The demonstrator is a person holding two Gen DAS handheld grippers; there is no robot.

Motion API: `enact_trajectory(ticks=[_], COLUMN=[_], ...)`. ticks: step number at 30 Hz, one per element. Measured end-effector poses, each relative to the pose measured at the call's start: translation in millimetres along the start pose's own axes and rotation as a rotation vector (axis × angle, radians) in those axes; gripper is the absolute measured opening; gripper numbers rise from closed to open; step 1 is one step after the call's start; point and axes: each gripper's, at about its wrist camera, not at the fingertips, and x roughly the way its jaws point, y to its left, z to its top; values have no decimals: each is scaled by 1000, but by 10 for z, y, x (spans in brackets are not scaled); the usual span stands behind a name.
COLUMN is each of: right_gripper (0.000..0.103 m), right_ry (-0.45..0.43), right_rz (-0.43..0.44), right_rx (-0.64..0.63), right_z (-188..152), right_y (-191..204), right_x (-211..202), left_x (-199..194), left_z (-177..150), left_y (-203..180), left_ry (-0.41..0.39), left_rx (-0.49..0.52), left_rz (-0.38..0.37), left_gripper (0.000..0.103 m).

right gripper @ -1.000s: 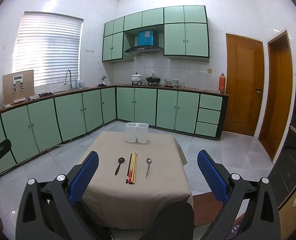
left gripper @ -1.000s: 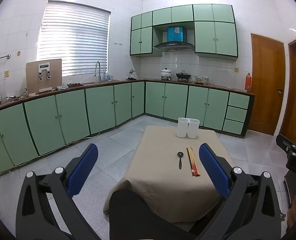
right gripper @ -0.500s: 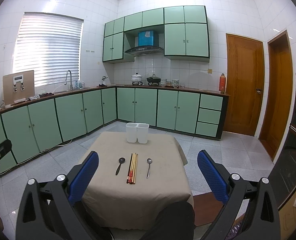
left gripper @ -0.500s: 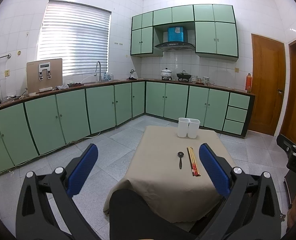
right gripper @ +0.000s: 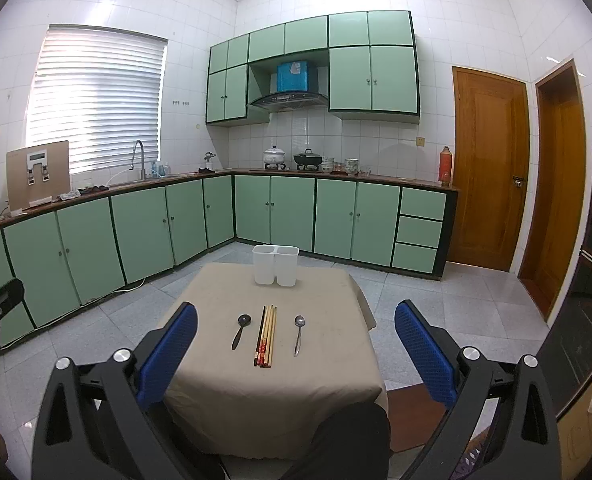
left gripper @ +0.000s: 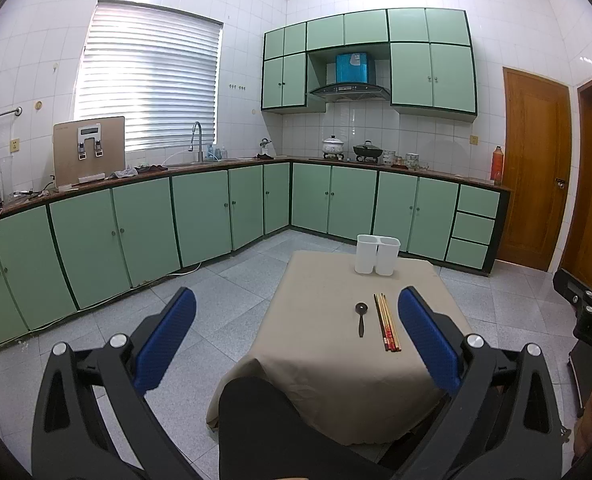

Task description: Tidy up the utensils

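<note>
The chopsticks [right gripper: 266, 334] lie bundled on the table [right gripper: 315, 376], short of the holder [right gripper: 276, 265], black spoon [right gripper: 240, 330] left of them, steel spoon [right gripper: 299, 333] right. All look light, stiff and probably slippery; I'd pinch mid-handle. My right gripper [right gripper: 294, 354] and left gripper [left gripper: 296, 338] hover spread wide and empty, short of the table.

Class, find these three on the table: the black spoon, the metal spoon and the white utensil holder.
black spoon [right gripper: 244, 320]: right wrist view, on its bowl.
metal spoon [right gripper: 299, 321]: right wrist view, on its bowl.
white utensil holder [right gripper: 275, 266]: right wrist view, on its front wall.
</note>
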Motion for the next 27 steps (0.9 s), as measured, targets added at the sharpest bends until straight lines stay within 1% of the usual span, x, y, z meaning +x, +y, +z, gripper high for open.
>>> enact_trajectory(ticks=[27], right_gripper=[97], right_ry=[0], right_rz=[0], right_rx=[2], right_z=[-7], right_y=[13], right_x=[-4], left_x=[7], left_z=[-7], left_y=[15], left_ry=[2], left_rx=[0], left_rz=[-1], left_gripper=[98])
